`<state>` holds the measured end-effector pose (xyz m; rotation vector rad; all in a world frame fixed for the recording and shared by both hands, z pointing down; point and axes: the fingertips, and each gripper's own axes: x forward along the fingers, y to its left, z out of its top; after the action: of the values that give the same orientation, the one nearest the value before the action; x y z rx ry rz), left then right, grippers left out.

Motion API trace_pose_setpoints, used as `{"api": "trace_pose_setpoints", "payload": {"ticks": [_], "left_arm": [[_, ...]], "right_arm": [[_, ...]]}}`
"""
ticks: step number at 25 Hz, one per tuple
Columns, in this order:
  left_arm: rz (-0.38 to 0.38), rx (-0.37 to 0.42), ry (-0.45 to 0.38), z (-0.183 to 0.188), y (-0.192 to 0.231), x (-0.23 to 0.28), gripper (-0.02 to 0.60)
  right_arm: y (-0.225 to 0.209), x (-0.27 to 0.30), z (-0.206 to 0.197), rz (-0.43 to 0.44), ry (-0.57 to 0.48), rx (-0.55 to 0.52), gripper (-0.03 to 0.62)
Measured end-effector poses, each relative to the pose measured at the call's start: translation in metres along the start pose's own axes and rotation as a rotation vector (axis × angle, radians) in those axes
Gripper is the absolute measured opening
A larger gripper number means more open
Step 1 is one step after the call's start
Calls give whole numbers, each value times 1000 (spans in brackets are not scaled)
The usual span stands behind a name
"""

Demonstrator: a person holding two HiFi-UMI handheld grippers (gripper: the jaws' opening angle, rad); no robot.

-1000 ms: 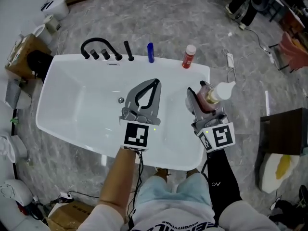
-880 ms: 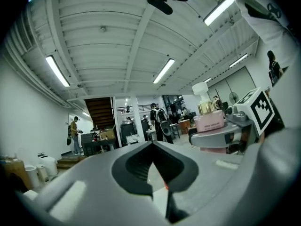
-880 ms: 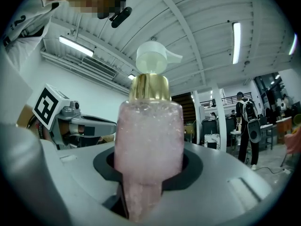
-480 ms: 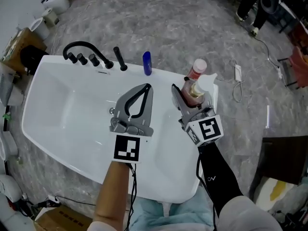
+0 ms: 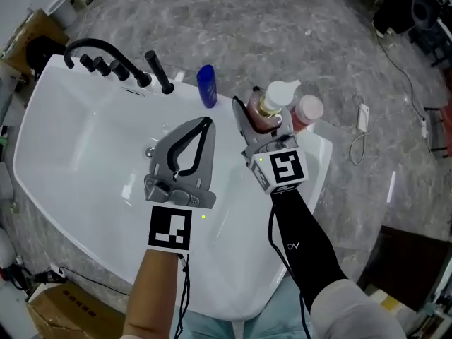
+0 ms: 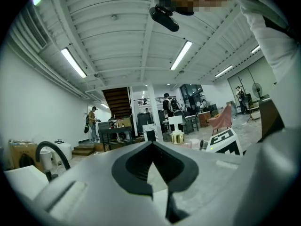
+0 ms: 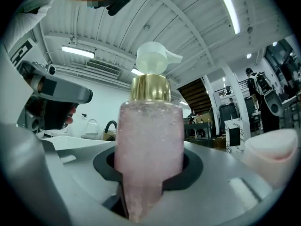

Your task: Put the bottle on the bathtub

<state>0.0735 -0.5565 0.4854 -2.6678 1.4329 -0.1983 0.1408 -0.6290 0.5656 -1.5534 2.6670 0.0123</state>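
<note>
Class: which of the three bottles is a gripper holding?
The pink pump bottle, in the right gripper; the blue bottle and red bottle stand on the bathtub.

Grey left hand-held gripper (image 5: 204, 121) and right hand-held gripper (image 5: 261, 116) bear black-and-white marker cubes (image 5: 170, 228) (image 5: 282, 169); one black sleeve (image 5: 305, 240).

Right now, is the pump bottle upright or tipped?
Upright. The pump bottle stands vertical, clamped in the right gripper, with its dispenser end uppermost.

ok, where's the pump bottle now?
Head view, right of centre: pump bottle in the right gripper at the bathtub rim, between blue bottle and pink-capped bottle.
</note>
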Motion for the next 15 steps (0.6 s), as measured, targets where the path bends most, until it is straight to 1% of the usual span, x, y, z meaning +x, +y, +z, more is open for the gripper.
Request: {"api": "trace_pose_setpoints", "payload": {"ticks": [3, 8, 12, 15], "left_arm": [[2, 0, 17, -15, -1, 10, 0], [2, -91, 20, -34, 4, 12, 0], [12, -83, 34, -46, 9, 8, 0], [-2, -88, 42, -54, 12, 8, 0]], "right_arm": [[-9, 15, -14, 7, -11, 9, 201], [-21, 34, -35, -7, -21, 11, 202], [-25, 44, -50, -15, -11, -16, 201], [-26, 51, -56, -12, -20, -27, 202]]}}
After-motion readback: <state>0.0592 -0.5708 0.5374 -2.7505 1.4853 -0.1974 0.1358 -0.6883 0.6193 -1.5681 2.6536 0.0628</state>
